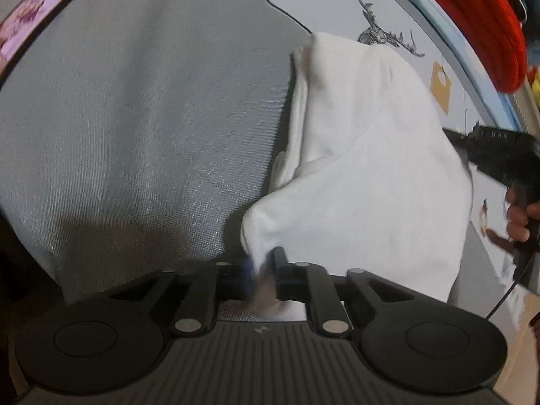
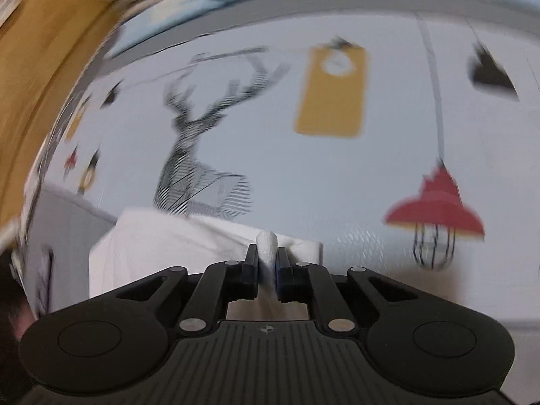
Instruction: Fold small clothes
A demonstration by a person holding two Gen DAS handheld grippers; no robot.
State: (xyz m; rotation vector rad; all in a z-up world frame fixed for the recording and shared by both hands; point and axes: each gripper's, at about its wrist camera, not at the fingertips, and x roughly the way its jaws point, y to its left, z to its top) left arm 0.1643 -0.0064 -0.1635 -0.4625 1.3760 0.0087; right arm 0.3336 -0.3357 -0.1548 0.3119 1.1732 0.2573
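Observation:
A small white garment (image 1: 364, 175) hangs stretched between both grippers above a grey cloth (image 1: 135, 118). My left gripper (image 1: 261, 265) is shut on its near corner. My right gripper (image 2: 267, 261) is shut on another edge of the white garment (image 2: 162, 246), which bunches up between the fingers. In the left wrist view the right gripper (image 1: 454, 135) shows at the far right, held by a hand, with its tips against the garment's right edge.
A printed sheet (image 2: 303, 175) with a deer, a yellow tag and a red lamp lies under and behind the garment. A phone (image 1: 30, 20) lies at the far left. A red object (image 1: 472, 17) sits at the top right. A wooden surface (image 2: 40, 50) borders the left.

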